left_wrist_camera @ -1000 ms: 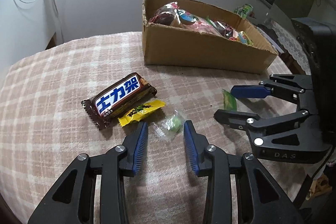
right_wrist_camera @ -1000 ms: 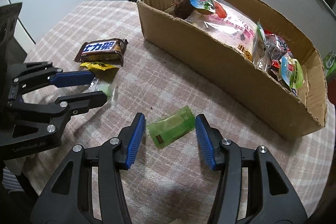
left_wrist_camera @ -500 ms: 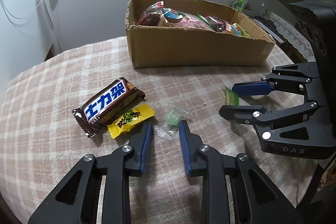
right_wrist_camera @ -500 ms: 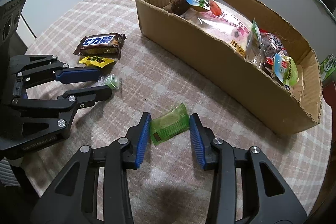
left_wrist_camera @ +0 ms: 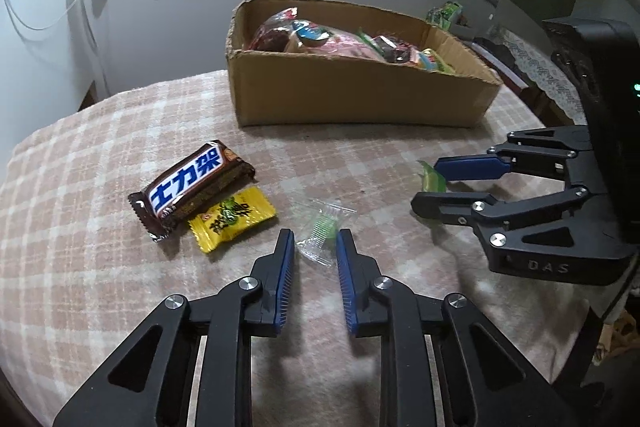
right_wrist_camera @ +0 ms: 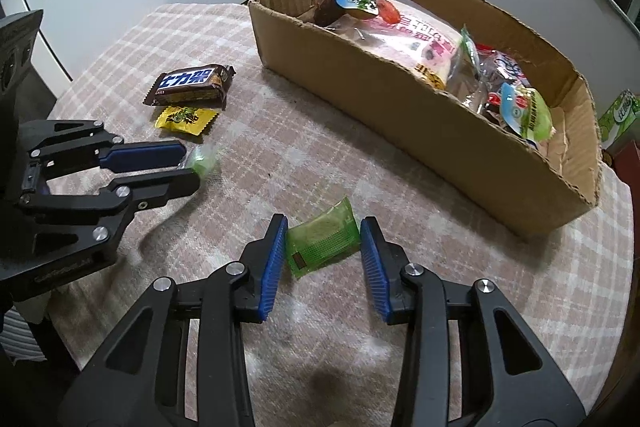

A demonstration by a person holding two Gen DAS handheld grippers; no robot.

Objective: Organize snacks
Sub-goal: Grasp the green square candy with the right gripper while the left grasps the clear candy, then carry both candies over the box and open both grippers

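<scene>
Both grippers straddle sweets on the desk, parted and gripping nothing: left gripper around a crinkly clear-wrapped candy, right gripper around a soft, light green packet, best pinched mid-body.

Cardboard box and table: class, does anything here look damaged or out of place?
The cardboard box has ragged, torn top edges, worst at its right end. Four snacks lie outside it on the checked cloth: a chocolate bar, yellow candy, clear-wrapped green candy and green packet.
</scene>
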